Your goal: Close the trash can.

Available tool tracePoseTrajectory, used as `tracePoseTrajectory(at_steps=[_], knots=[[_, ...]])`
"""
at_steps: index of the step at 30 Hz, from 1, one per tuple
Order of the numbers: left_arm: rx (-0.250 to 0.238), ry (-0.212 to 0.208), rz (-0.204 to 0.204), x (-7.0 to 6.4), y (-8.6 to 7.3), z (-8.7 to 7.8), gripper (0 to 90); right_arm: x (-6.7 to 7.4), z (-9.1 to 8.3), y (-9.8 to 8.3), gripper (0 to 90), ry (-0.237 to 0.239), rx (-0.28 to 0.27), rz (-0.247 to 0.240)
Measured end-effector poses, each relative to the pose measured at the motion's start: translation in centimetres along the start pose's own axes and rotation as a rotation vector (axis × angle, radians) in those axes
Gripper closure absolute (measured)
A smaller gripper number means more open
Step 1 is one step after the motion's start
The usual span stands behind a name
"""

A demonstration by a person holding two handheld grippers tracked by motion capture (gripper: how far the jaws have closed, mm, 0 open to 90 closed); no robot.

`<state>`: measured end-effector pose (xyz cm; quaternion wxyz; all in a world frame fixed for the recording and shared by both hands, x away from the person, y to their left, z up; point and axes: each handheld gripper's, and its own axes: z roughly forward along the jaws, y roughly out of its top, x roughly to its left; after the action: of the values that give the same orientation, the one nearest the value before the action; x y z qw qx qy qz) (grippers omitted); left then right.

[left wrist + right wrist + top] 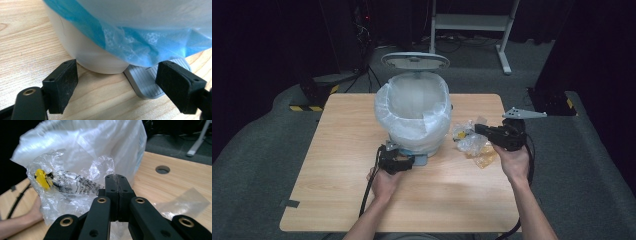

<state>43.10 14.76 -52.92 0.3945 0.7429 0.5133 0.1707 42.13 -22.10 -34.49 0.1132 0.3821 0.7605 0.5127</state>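
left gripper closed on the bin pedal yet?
No: in the left gripper view the left gripper stands open, its pads either side of the grey pedal without touching it.

A crumpled clear plastic wrapper [67, 190] with black print and a yellow patch hangs pinched at one edge between the closed jaws of the right tool [117, 178], lifted off the wooden worktop [337, 150] just right of the white pedal bin [414, 112] lined with a pale blue-white plastic bag; the bin stands upright, lid raised.
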Motion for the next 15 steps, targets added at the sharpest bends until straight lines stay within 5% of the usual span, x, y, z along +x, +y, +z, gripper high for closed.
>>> tracePoseTrajectory(at_steps=[15], knots=[[0.001,-0.001,0.0,0.0,0.0,0.0,17.9,0.6,0.4,3.8,89.5,0.034,-0.018,-0.02]])
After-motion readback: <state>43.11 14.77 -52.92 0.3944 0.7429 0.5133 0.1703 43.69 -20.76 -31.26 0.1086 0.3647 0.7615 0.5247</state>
